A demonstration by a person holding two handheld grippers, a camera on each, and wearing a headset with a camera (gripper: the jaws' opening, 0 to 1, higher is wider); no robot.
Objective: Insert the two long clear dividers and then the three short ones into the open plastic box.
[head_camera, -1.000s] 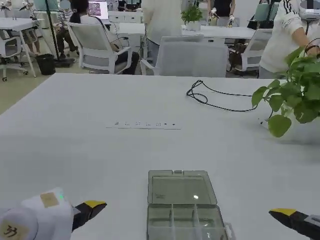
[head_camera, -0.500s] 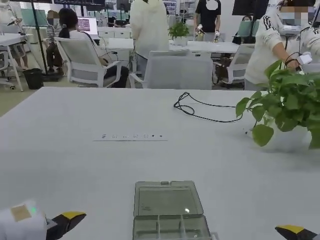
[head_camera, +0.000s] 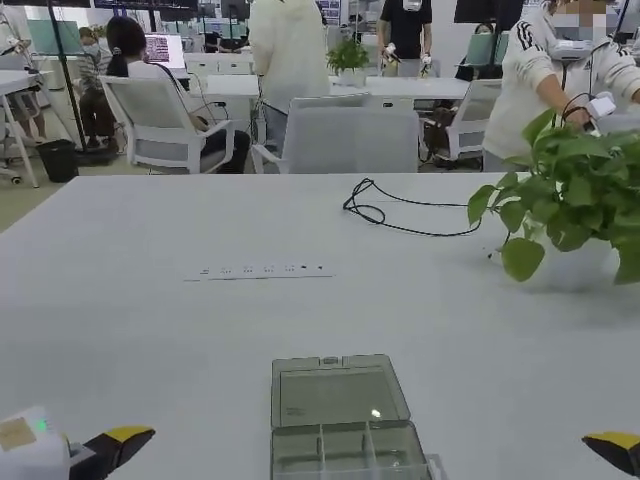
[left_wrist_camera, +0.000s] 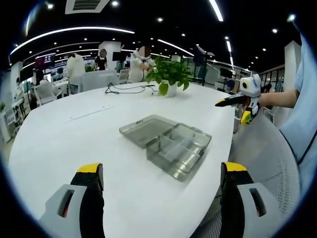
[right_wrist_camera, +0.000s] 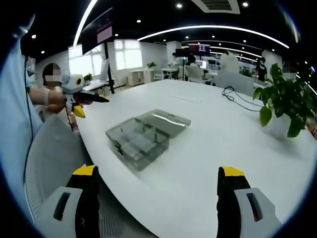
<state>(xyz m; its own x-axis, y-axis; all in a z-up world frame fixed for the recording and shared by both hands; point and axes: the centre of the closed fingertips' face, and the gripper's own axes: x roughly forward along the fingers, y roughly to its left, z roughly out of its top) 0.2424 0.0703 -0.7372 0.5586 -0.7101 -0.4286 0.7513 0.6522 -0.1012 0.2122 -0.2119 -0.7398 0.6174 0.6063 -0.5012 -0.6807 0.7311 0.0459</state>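
The box point(head_camera: 345, 420) lies open on the white surface point(head_camera: 150, 330), low in the head view at 6 o'clock. Its lid point(head_camera: 338, 390) is folded back flat on the far side and the tray is partly cut off by the bottom edge. Clear dividers point(head_camera: 345, 450) stand inside the tray and split it into cells; how many there are I cannot tell.

The left tongs point(head_camera: 120, 440) enter the head view at 7 o'clock and the right tongs point(head_camera: 612, 447) at 4 o'clock. Each shows a yellow-capped black tip, well apart from the box, and neither touches it.

In the left gripper view the left tongs point(left_wrist_camera: 161, 171) stand wide apart with nothing between them. The box point(left_wrist_camera: 168, 144) lies just past them near the centre, with the lid toward 10 o'clock. The right tongs point(left_wrist_camera: 233, 100) show at 2 o'clock, held in a hand above the surface's edge.

In the right gripper view the right tongs point(right_wrist_camera: 157, 172) are also spread wide and hold nothing. The box point(right_wrist_camera: 143, 134) sits ahead of them, its lid toward 1 o'clock. The left tongs point(right_wrist_camera: 91, 97) show at 10 o'clock, held in a hand.

A leafy plant point(head_camera: 575, 200) stands on the surface at 2 o'clock in the head view. A black cable point(head_camera: 400, 205) loops at 1 o'clock, beside the plant. A thin strip point(head_camera: 260, 270) of small marks lies at 11 o'clock, between the box and the far edge. A grey chair point(head_camera: 345, 140) stands behind that edge at 12 o'clock, with people at other desks beyond.
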